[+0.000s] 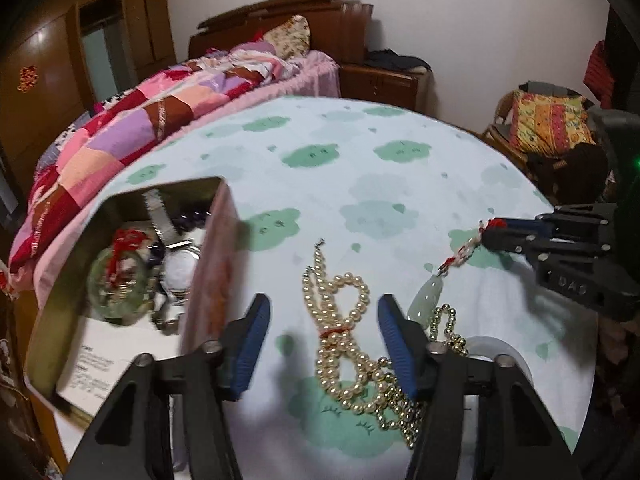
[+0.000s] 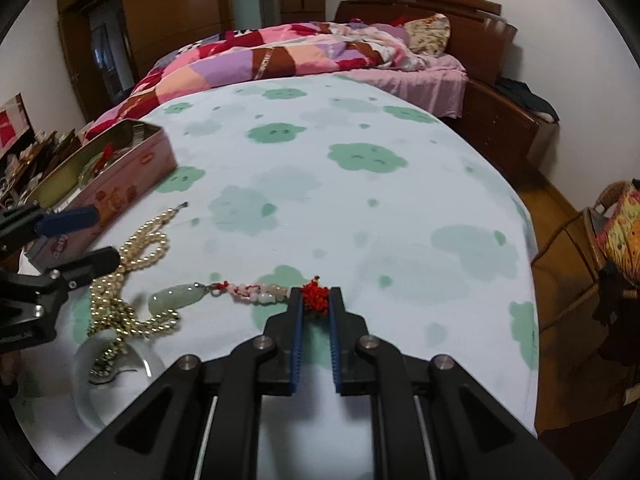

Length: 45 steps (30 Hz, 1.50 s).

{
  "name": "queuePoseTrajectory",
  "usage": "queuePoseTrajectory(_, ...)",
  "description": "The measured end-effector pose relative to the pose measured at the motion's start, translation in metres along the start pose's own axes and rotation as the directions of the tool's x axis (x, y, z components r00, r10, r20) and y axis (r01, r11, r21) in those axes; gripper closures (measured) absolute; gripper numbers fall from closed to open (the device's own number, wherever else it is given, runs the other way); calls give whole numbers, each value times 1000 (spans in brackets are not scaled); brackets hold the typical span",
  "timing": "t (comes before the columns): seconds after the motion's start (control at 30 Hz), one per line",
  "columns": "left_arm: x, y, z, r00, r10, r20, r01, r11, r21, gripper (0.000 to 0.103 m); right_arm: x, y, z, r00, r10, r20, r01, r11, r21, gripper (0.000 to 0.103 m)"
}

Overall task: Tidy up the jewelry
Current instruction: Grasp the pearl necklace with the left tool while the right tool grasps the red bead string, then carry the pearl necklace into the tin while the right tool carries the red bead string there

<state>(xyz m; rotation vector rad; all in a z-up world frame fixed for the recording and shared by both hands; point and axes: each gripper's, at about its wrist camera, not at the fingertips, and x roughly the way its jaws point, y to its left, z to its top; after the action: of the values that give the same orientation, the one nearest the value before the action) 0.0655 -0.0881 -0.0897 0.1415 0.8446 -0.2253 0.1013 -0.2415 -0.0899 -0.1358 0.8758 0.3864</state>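
Note:
A pearl necklace (image 1: 344,336) tied with red thread lies on the cloud-print cloth, between the fingers of my open left gripper (image 1: 322,344). It also shows in the right wrist view (image 2: 140,248). My right gripper (image 2: 315,300) is shut on the red knot (image 2: 316,298) of a jade pendant cord; the pale green pendant (image 2: 176,296) rests on the cloth. In the left wrist view the right gripper (image 1: 490,232) holds the cord with the pendant (image 1: 428,298) hanging down. A gold bead chain (image 1: 404,400) lies tangled beside the pearls.
An open pink tin (image 1: 208,280) at the left holds a watch, a green bangle and other pieces; it also shows in the right wrist view (image 2: 120,184). A white bangle (image 2: 96,376) lies under the gold chain. A bed with a patchwork quilt (image 2: 280,56) stands behind the table.

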Motion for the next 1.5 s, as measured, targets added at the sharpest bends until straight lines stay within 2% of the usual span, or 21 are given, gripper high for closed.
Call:
queuePoseTrajectory(0.17, 18, 0, -3, 996, -46, -73, 45, 999, -14, 70, -4, 3, -5, 999, 34, 13, -35, 999, 13, 89)
queuePoseTrajectory(0.2, 15, 0, -3, 996, -59, -65, 59, 998, -14, 75, -4, 7, -5, 999, 50, 17, -51, 999, 9, 89)
queuePoseTrajectory(0.23, 15, 0, -4, 995, -79, -68, 79, 997, -14, 89, -3, 11, -5, 998, 60, 18, -60, 998, 3, 89)
queuePoseTrajectory(0.4, 8, 0, -6, 995, -84, -50, 84, 996, -13, 92, -8, 32, -2, 994, 99, 43, -97, 994, -43, 89)
queuePoseTrajectory(0.47, 1, 2, -4, 996, -81, -30, 81, 997, -12, 97, -12, 35, 3, 993, 102, 61, -99, 994, -51, 89)
queuePoseTrajectory(0.73, -12, 6, 3, 998, -67, 10, 67, 998, 9, 98, -27, 43, 23, 988, 101, 118, -92, 993, -76, 89)
queuePoseTrajectory(1.0, -24, 11, 10, 997, -60, 45, 60, 998, 9, 98, -31, 48, 32, 985, 103, 135, -91, 992, -90, 89)
queuePoseTrajectory(1.5, -67, 39, 27, 988, -22, 152, 27, 999, -32, 98, -54, 66, 58, 974, 113, 197, -83, 985, -154, 90)
